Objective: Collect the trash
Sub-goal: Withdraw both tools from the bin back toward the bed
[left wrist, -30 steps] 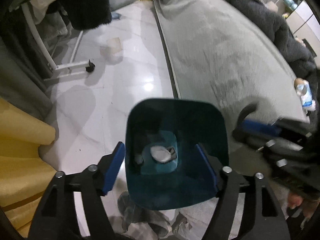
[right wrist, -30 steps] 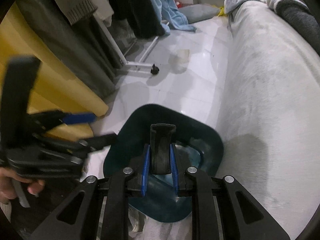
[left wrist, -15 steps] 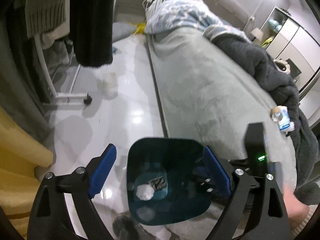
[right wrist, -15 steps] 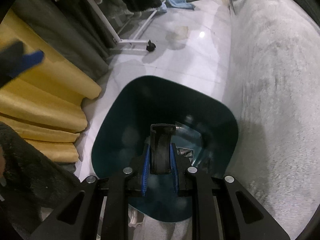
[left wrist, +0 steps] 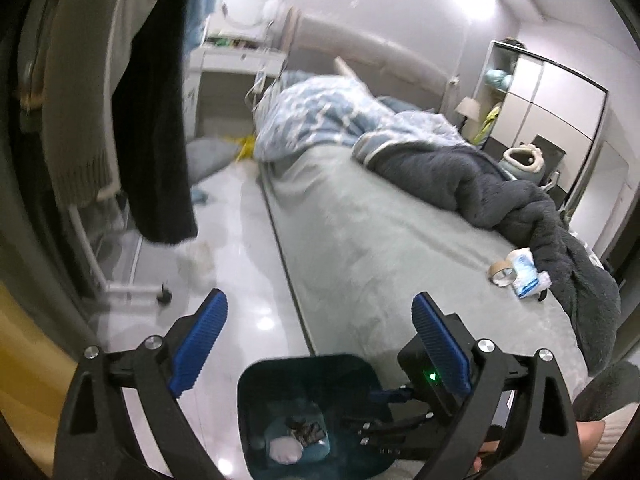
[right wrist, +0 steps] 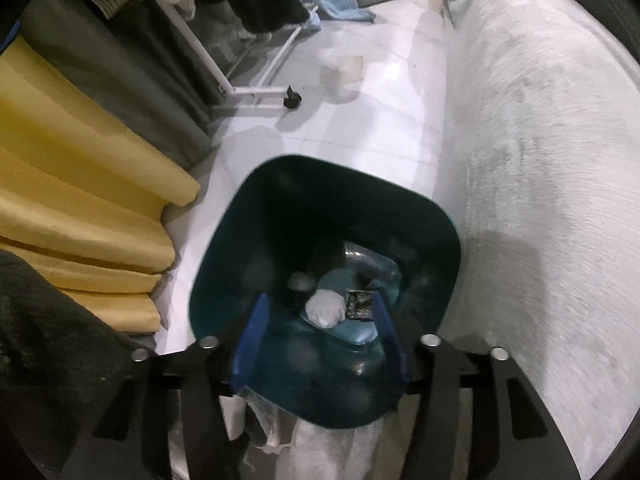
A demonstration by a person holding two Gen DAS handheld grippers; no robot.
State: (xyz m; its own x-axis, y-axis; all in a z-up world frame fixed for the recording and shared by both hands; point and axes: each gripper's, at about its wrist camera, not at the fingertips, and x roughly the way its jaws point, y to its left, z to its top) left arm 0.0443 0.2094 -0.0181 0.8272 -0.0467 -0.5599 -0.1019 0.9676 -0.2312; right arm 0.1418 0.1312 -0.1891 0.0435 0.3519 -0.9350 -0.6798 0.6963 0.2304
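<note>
While both grippers (left wrist: 318, 342) (right wrist: 318, 338) gape empty, the teal bin (right wrist: 256, 216) holds a white wad (right wrist: 325, 307).

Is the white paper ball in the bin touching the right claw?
Apart. The right wrist view shows the right claw open above the bin, while the white paper ball lies on the bin's bottom.

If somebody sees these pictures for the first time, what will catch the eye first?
Most striking is the dark teal bin on the white floor beside the grey bed, with a white crumpled wad at its bottom. On the bed, near the dark blanket, lie a tape roll and a small bottle.
</note>
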